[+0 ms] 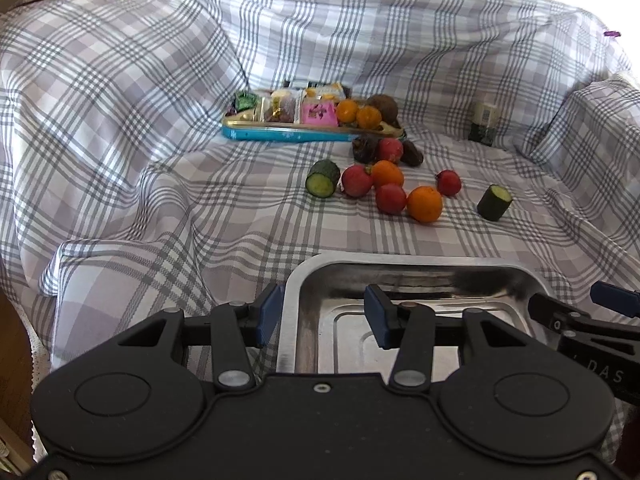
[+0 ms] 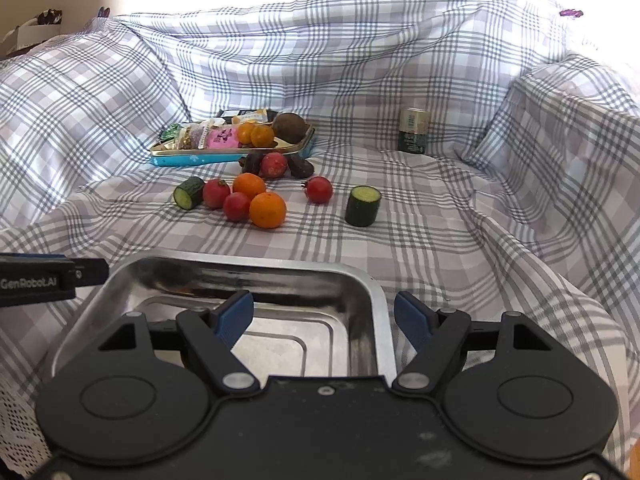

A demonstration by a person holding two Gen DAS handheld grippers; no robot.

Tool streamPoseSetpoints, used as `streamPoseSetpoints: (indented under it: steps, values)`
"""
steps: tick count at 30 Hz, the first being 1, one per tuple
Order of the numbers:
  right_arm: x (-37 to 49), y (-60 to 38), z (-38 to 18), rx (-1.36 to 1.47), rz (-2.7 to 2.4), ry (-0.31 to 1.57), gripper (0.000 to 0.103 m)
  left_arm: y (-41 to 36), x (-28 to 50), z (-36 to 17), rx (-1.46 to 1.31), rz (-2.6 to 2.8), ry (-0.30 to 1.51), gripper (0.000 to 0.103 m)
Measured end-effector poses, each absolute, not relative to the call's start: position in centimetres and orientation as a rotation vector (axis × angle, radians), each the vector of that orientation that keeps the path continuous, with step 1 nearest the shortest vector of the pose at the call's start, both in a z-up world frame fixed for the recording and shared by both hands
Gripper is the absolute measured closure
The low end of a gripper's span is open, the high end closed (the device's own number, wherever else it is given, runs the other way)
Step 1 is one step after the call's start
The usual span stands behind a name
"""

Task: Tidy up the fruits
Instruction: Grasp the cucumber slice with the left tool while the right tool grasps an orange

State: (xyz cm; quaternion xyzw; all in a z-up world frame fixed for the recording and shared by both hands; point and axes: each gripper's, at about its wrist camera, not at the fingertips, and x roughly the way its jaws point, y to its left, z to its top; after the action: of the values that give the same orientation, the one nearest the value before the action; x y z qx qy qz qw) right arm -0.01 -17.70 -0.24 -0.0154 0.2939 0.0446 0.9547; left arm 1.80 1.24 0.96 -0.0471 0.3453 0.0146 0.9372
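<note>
My left gripper [image 1: 320, 316] spread wide, nothing in it, fingers straddling the left rim of the steel tray [image 1: 420, 266]; my right gripper [image 2: 324, 318] also spread wide, empty, straddling the tray's [image 2: 248, 264] right rim. Tray sits nearest on the plaid cloth [image 1: 160, 184]. Beyond it, loose fruit pile mid-cloth: 2 oranges [image 1: 425, 204] [image 1: 387, 174], 4 red fruits, e.g. one by the near orange [image 1: 391, 199], one apart to the right [image 1: 449, 182]. 2 cucumber chunks: one lying on its side at the left of the pile [image 1: 323, 179], one upright, apart on the right [image 1: 495, 202]. Some dark items behind the pile, can't tell what. Farther back, blue snack tray [image 1: 280, 134] w/ packets, 2 more oranges [image 1: 347, 111] and 1 brown round fruit [image 1: 383, 107]. Far right, 1 small jar [image 1: 485, 122].
</note>
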Motion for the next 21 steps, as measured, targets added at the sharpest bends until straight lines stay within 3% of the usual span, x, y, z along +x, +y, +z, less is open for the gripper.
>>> streamPoseSetpoints:
  steps: [5, 8, 10, 21]
  values:
    - [2.8, -18.0, 0.8, -0.008, 0.095, 0.605, 0.033, 1.1, 4.0, 2.2, -0.076, 0.031, 0.708, 0.049]
    - [5.6, -18.4, 1.5, -0.002, 0.093, 0.604, 0.044, 0.8, 5.9, 3.0, -0.050, 0.020, 0.688, 0.049]
    - [7.4, -18.4, 1.6, -0.008, 0.085, 0.614, 0.058, 0.6, 7.4, 3.3, -0.032, 0.013, 0.683, 0.048]
    - [14.6, -16.0, 0.7, -0.026, 0.193, 0.660, 0.060, -0.4, 14.8, 2.8, 0.037, -0.015, 0.694, 0.049]
